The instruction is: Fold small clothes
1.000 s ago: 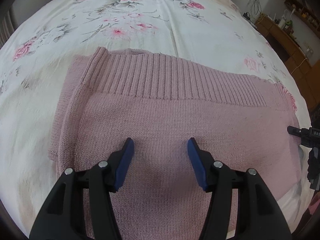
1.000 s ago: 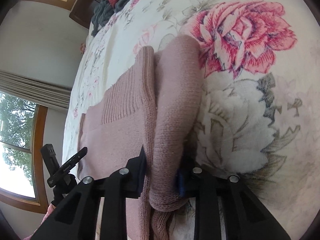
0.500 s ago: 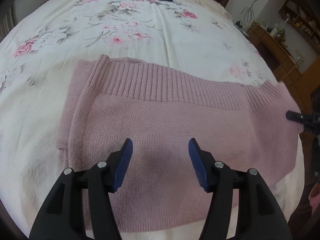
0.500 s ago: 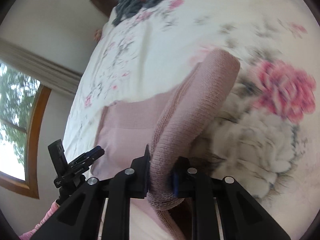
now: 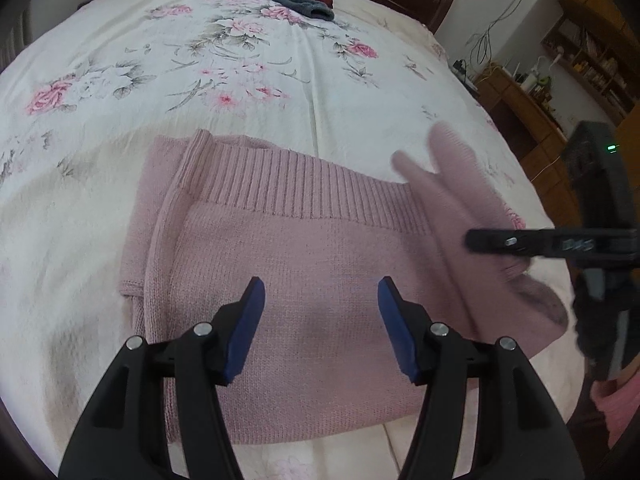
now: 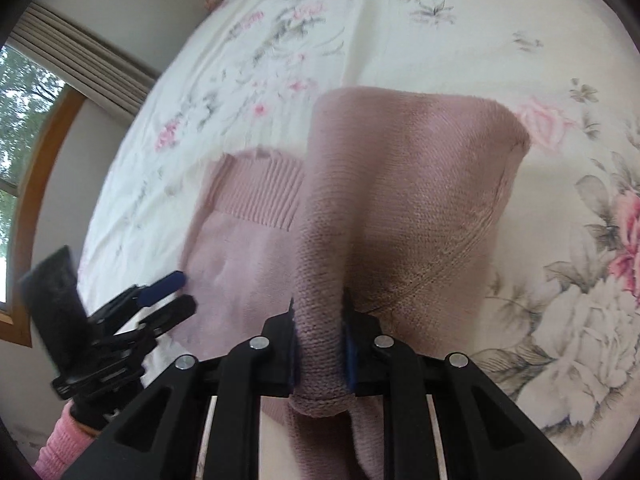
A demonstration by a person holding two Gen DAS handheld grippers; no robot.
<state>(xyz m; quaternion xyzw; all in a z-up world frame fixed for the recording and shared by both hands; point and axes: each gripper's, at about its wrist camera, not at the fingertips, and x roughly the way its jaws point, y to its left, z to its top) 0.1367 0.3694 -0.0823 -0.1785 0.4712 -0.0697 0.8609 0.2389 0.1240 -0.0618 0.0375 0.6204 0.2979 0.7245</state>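
While the left gripper gapes, only the right-wrist view shows, seemingly, right gripper pinching sweater.

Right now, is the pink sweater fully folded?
Partly: sweater body flat, one side lifted by shut right tool.

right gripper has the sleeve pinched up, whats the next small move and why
Probably carry the sleeve inward across the pink sweater and lay it on the body. The right gripper is shut on the lifted sleeve, while the left gripper hovers open above the flat body.
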